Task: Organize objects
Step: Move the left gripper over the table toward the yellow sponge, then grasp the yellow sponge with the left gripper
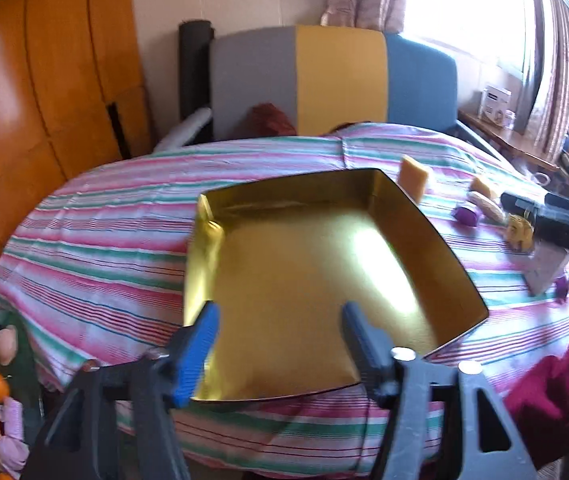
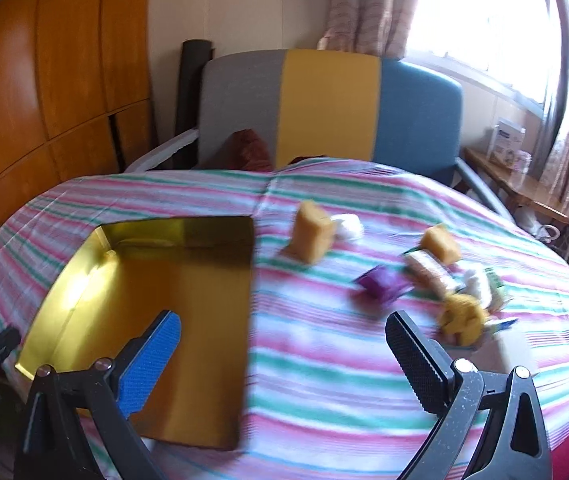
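Nothing has been sorted yet, as far as these views show: the gold tray (image 2: pixel 188 312) lies on the striped bed cover (image 2: pixel 324 360) with its shiny floor bare, and every small object sits outside it. In the right wrist view the tray fills the 9 o'clock side, while the loose things spread from 12 toward 3 o'clock: a taller yellow sponge block (image 2: pixel 311 236) with a white wad (image 2: pixel 349 225) touching its far side, a second yellow sponge block (image 2: pixel 440 245), a purple piece (image 2: pixel 382 283), a pale wrapped bar (image 2: pixel 428 270) and a yellow toy (image 2: pixel 462 318) near a small white box (image 2: pixel 514 350). The right gripper (image 2: pixel 284 356) hovers above the cover with its fingers spread wide and nothing between them, aimed between the tray and the cluster. The left gripper (image 1: pixel 280 340) hangs over the tray's near edge, fingers moderately apart and holding nothing. Motion blur softens the small items, so some identities are uncertain. By my judgement the whole job remains: each piece still needs picking up and placing into the tray.
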Tool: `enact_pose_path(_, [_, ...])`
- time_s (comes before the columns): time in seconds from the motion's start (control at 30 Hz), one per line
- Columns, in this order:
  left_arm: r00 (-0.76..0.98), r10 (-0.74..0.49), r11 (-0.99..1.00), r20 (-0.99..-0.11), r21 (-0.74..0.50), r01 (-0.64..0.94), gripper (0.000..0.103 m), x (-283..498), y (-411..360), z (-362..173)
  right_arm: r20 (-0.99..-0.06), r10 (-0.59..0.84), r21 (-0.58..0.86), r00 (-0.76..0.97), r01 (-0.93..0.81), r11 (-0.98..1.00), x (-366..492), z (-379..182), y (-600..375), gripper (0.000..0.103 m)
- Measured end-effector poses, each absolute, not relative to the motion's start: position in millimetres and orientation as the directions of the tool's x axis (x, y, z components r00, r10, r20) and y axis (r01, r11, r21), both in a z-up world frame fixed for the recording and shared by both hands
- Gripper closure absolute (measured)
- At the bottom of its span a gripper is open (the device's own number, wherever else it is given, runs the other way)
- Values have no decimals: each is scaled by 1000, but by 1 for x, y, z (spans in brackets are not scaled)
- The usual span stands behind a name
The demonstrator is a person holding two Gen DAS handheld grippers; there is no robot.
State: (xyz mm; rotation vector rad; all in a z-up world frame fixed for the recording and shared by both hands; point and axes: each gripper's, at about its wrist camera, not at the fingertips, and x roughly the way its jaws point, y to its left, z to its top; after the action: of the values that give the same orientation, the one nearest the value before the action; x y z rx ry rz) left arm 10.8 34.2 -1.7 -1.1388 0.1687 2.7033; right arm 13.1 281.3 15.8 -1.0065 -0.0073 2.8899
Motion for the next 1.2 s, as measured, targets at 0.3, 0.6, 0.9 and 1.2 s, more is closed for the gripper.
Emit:
enact_pose_path(0.3, [-558,266,-920,-786,-35,-389,33,-18,79,3,-610,250,-17,-752,-303,-953,-4,15,414,0])
enact_pose_path(0.6, [-518,345,-842,-782,-14,-539,34,-75,177,27,-631,187,203,-753,-393,-897,0,3,470,0])
enact_pose_path(0.9, [-449,307,-792,-839,36,-609,33,-165,260,-6,-622,117,302,-774,-375,-877,6,4,478,0])
enact_pose_path(1.2, [-422,206,-769,-883,120,-628,24,-225,306,-54,-628,30,394,-778,-351,-850,2,-3,487,0])
